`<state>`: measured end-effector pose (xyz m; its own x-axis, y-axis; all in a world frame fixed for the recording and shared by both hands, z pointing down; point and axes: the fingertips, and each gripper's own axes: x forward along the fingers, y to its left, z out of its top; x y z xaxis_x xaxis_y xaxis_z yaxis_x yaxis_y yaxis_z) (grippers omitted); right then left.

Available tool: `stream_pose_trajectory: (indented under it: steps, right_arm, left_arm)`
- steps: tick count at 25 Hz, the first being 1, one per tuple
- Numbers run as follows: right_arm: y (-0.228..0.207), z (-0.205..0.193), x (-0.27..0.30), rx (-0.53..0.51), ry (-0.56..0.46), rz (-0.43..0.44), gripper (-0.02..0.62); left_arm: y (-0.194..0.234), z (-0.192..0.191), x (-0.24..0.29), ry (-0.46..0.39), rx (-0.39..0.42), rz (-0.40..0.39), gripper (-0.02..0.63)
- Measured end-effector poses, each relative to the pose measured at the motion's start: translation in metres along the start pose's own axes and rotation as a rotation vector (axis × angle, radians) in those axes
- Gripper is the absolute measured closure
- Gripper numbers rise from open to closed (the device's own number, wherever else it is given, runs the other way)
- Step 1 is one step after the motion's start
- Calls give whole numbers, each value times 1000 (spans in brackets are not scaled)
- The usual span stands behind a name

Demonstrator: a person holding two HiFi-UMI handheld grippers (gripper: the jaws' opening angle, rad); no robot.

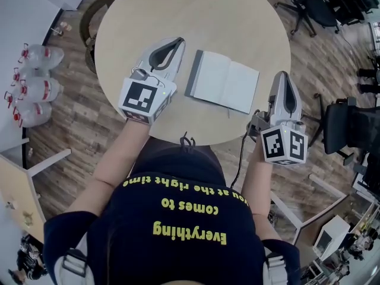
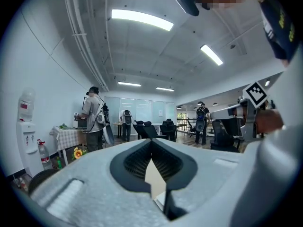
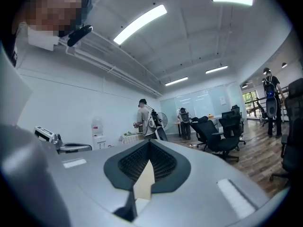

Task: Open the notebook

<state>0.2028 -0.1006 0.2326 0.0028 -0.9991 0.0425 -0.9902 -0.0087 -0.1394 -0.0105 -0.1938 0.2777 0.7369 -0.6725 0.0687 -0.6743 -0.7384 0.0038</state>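
Notebook (image 1: 222,81) lies open and flat on the round tabletop (image 1: 196,10), white pages up, a grey cover strip showing along its left edge. It sits slightly askew, its right end nearer the near rim than its left end.

Left gripper (image 1: 176,41): jaws clenched together, nothing between them. In the head view it is over the tabletop just left of the notebook, with a narrow strip of bare wood between it and the grey edge; not touching.

Right gripper (image 1: 282,75): jaws also pressed together, empty. It is right of the notebook, apart from the page edge, tip at the tabletop's right rim, marker cube (image 1: 284,145) out past the rim over the floor.

Both gripper views look level into the room, not at the notebook.

Open room: a broad stretch of bare tabletop far of the notebook. Off the tabletop: water bottles (image 1: 35,88) on the floor at left, office chairs (image 1: 320,5) far right, another chair (image 1: 350,123) close by the right gripper.
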Motion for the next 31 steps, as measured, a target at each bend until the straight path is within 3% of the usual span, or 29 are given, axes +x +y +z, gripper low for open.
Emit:
stream_pose_trajectory:
  steps: [4, 23, 31]
  right_arm:
    - [10, 7, 0, -46, -15, 19, 583]
    - [3, -1, -12, -61, -8, -11, 583]
    - [-2, -4, -11, -56, 6, -20, 583]
  left_arm:
    - [1, 9, -6, -3, 10, 5, 603]
    - [-14, 15, -10, -49, 6, -38, 603]
    - [-14, 10, -3, -14, -16, -45, 603]
